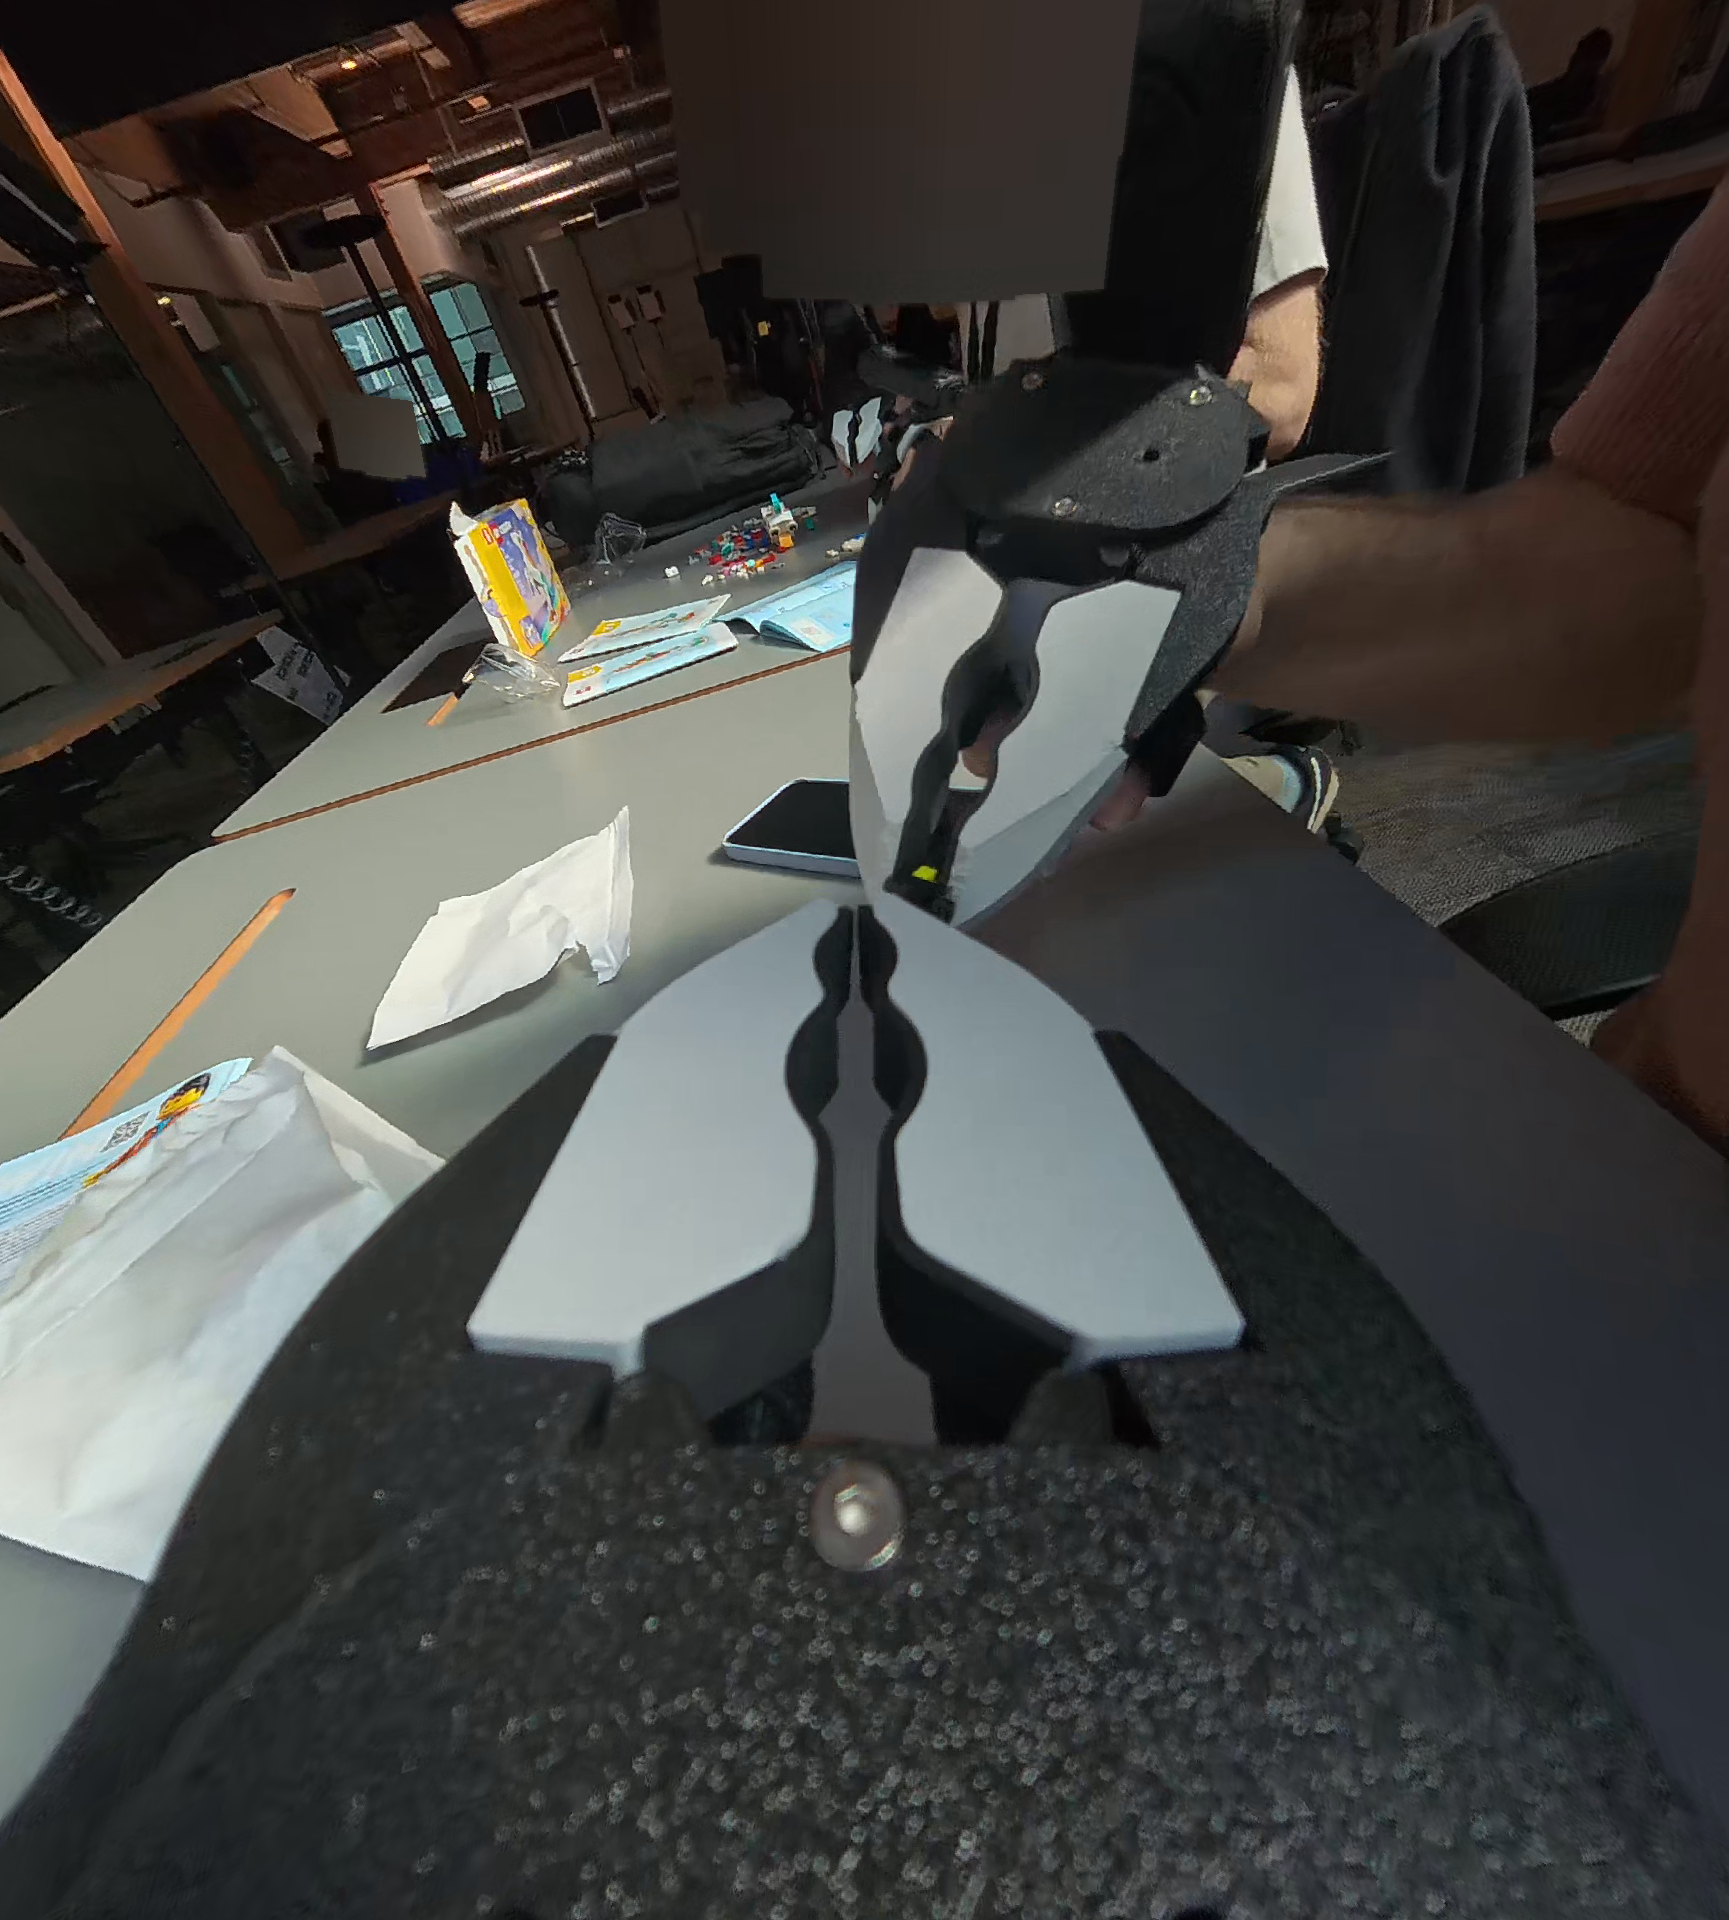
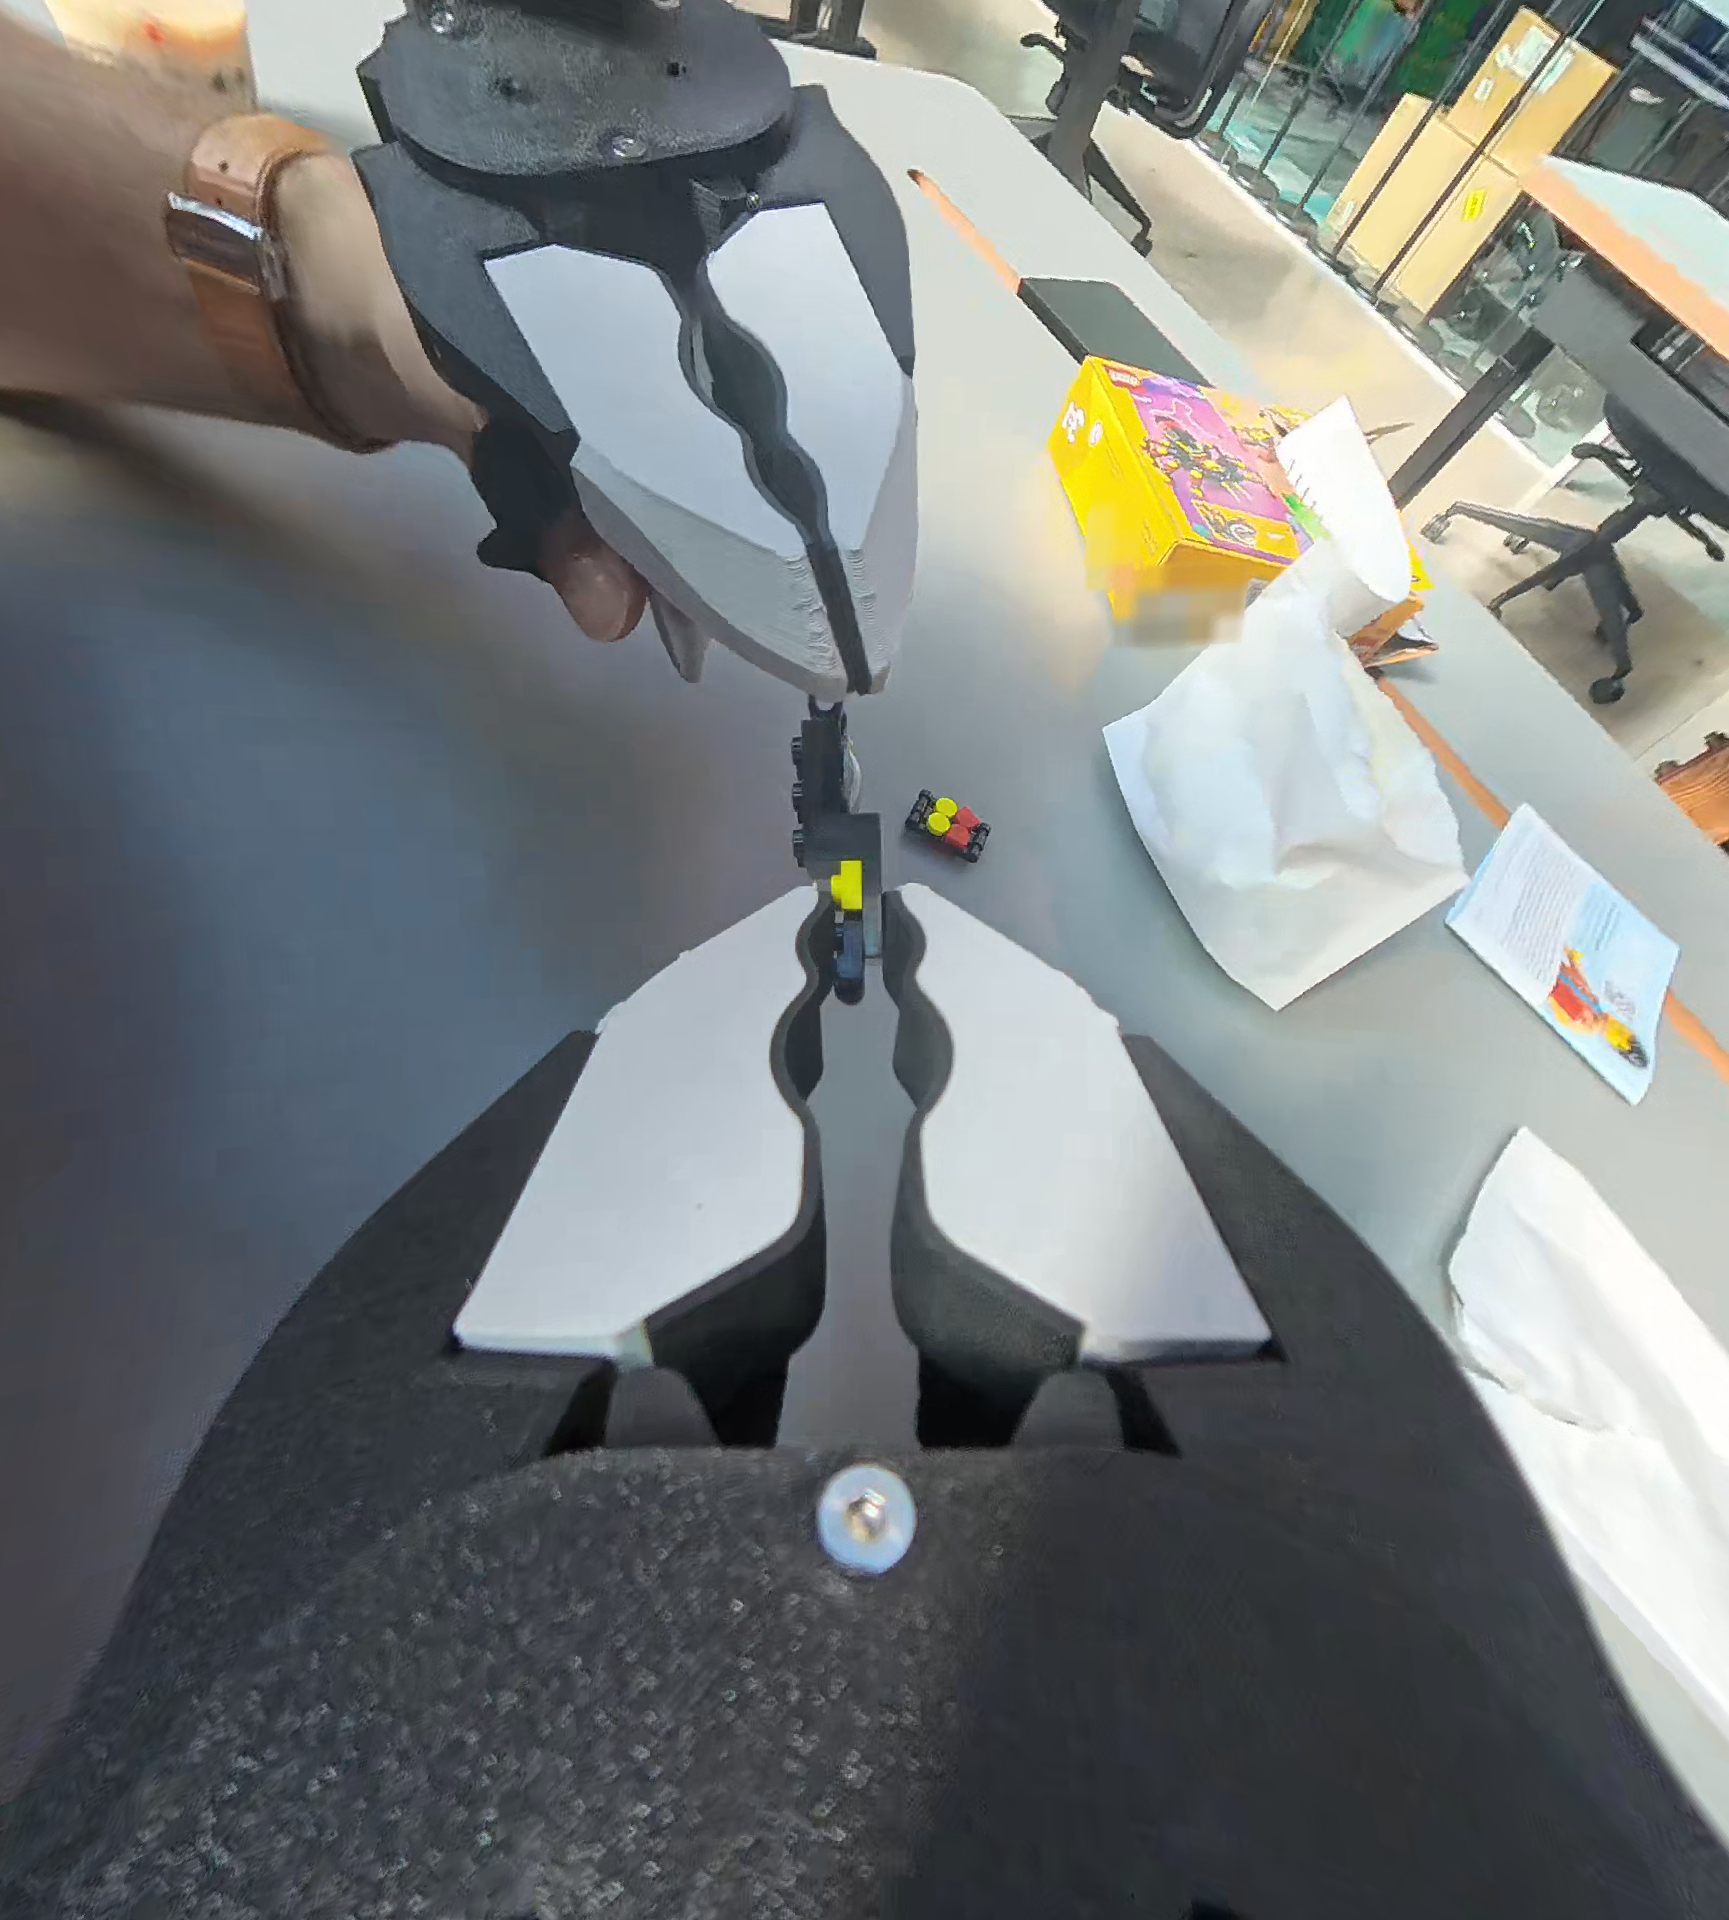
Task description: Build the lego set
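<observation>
My right gripper is shut on the near end of a black lego assembly with a small yellow piece, and holds it above the grey table. My left gripper comes in from the far side. Its fingers are shut and its tip meets the far end of the assembly. In the left wrist view, my left gripper shows closed pads with nothing visible between them. The right gripper with the yellow piece is just beyond. A small black build with yellow and red pieces lies on the table.
A yellow lego box, white paper bags and a leaflet lie to the right. A phone, crumpled paper and a booklet lie on the table. Loose bricks sit far back. The tips of both grippers are at nearly the same place.
</observation>
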### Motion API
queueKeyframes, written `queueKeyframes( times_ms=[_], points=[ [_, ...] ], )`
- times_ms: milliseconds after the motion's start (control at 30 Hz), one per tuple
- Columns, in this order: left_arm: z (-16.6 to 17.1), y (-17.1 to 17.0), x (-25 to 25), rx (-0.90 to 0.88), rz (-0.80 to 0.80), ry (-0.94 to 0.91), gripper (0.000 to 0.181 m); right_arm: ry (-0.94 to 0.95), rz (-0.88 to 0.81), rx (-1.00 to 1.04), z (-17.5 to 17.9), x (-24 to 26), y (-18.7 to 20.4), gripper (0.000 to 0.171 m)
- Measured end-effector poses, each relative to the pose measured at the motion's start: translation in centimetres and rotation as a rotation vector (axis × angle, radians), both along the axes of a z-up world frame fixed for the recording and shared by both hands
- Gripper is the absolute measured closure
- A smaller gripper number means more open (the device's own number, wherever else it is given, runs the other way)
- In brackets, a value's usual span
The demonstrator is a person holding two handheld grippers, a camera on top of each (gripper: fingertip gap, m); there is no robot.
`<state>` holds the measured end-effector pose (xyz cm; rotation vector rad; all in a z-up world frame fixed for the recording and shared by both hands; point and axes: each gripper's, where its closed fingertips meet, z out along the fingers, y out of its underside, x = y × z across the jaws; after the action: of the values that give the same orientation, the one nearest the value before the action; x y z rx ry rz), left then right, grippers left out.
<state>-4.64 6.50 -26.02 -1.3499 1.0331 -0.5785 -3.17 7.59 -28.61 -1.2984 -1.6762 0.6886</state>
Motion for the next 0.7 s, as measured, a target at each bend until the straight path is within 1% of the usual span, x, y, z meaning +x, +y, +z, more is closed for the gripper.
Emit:
queueKeyframes(
  times_ms=[100, 167, 267, 467, 600, 700],
  points=[
    [-0.8, -0.6, 0.4, 0.061, -0.019, 0.131, 0.169, -0.035, 0.042, 0.054, 0.0, 0.2, -0.1, 0.163],
    [-1.1, -0.6, 0.5, 0.081, -0.013, 0.175, 0.165, -0.038, 0.075, 0.053, 0.2, 0.2, -0.4, 0.163],
    [-1.2, -1.1, 0.9, 0.068, -0.048, 0.179, 0.171, -0.06, 0.106, 0.071, 0.2, 0.4, -0.7, 0.163],
    [-1.8, -2.6, 1.3, 0.031, -0.15, 0.196, 0.173, -0.127, 0.199, 0.139, -0.2, 0.8, -1.7, 0.163],
    [-2.2, -3.2, 1.6, 0.009, -0.182, 0.223, 0.173, -0.176, 0.247, 0.162, -0.6, 1.0, -2.3, 0.163],
    [-2.6, -3.4, 1.5, -0.056, -0.196, 0.225, 0.173, -0.216, 0.273, 0.235, -1.3, 1.0, -2.5, 0.163]
  ],
)
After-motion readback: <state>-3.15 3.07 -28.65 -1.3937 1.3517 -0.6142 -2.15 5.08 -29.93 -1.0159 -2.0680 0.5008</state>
